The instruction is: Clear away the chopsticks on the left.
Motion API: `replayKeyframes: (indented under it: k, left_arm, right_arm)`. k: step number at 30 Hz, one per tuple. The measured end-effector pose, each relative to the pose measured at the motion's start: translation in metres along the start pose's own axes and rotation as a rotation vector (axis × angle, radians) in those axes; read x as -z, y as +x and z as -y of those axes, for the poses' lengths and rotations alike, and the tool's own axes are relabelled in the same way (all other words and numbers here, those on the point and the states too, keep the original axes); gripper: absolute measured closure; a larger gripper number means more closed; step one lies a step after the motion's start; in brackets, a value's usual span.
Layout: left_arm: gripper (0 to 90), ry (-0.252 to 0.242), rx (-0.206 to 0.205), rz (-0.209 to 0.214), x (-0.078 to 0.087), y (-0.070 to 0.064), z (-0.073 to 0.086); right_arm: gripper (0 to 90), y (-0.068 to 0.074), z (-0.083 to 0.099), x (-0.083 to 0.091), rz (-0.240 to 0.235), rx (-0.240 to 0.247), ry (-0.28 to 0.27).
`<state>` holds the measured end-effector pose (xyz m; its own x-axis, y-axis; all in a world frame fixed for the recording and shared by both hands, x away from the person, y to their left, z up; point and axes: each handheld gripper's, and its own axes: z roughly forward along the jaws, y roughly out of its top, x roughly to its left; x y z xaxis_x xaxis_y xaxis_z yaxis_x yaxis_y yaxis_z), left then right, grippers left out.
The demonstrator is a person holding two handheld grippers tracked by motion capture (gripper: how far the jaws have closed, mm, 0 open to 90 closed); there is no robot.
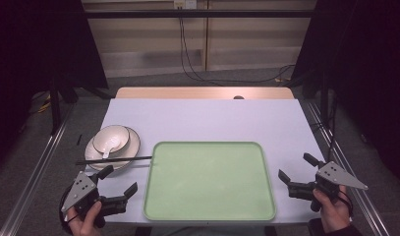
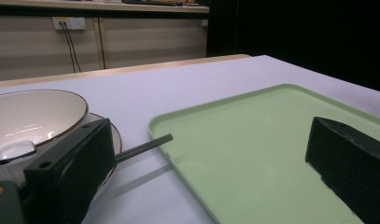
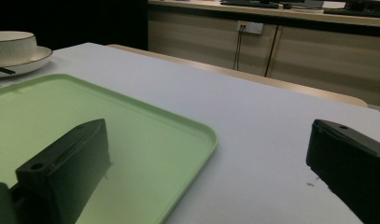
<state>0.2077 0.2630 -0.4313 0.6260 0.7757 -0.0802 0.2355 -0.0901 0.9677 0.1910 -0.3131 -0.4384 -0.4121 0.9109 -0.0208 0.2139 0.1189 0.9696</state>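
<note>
1. High view: a pale green rectangular tray (image 1: 210, 181) with rounded corners and a raised rim lies at the near middle of a white table (image 1: 202, 118). To its left a cream bowl (image 1: 110, 137) with a dark rim sits on a matching plate (image 1: 131, 147), with a white spoon (image 1: 109, 146) lying in the bowl. Dark chopsticks (image 1: 114, 160) rest across the plate's near edge, their tips just short of the tray. The left gripper (image 1: 121, 181) is held near the table's front-left corner, jaws spread wide and holding nothing; the right gripper (image 1: 296, 169) is held right of the tray, also spread wide and holding nothing. Dark curtains flank the table, with cables on the grey floor behind it.

2. Left gripper view: the tray's (image 2: 253, 140) rim shows up close. The chopsticks' (image 2: 145, 147) tips end beside the tray's corner, and the spoon's (image 2: 15, 150) glossy handle lies against the bowl's (image 2: 38, 112) wall. A wall socket (image 2: 68, 22) shows behind.

3. Right gripper view: the tray's (image 3: 131, 126) corner lies between the wide jaws, with the bowl (image 3: 12, 42) and plate (image 3: 26, 60) far left.
</note>
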Motion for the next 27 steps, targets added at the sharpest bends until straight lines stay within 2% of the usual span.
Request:
replayKeyframes:
  k: [1, 2, 4, 9, 14, 15, 18, 24, 27]
  left_arm:
    - [1.4, 0.0, 0.002, 0.004, 0.0, 0.0, 0.0]
    - [1.3, 0.002, 0.004, 0.005, 0.0, 0.001, 0.0]
    - [1.4, 0.012, 0.002, 0.022, 0.0, 0.001, 0.001]
    - [1.6, 0.009, -0.015, -0.007, 0.004, 0.001, -0.001]
    - [1.3, 0.009, -0.003, 0.005, 0.004, -0.001, 0.001]
    - [1.2, 0.013, 0.004, 0.022, 0.005, -0.001, 0.001]
    - [1.2, 0.026, 0.008, 0.015, 0.006, 0.001, 0.0]
    - [1.8, 0.061, -0.023, 0.021, 0.021, 0.01, 0.001]
    - [3.0, 0.073, -0.02, 0.01, 0.027, 0.018, 0.0]
  right_arm:
    - [0.0, 0.001, 0.0, -0.001, -0.002, 0.004, 0.0]
    - [0.0, 0.001, 0.0, -0.004, -0.024, 0.005, 0.0]
    - [0.0, 0.002, 0.0, -0.006, -0.028, -0.002, 0.004]
    - [0.0, 0.002, 0.0, -0.008, -0.043, 0.0, 0.009]
    - [0.0, 0.002, 0.0, -0.01, -0.061, -0.004, 0.015]
    - [0.0, 0.002, -0.001, -0.01, -0.059, 0.001, 0.012]
    - [0.0, 0.002, -0.001, -0.01, -0.067, 0.002, 0.007]
    - [0.0, 0.001, -0.001, -0.009, -0.062, -0.006, 0.006]
    - [0.0, 0.001, -0.001, -0.009, -0.061, -0.006, 0.007]
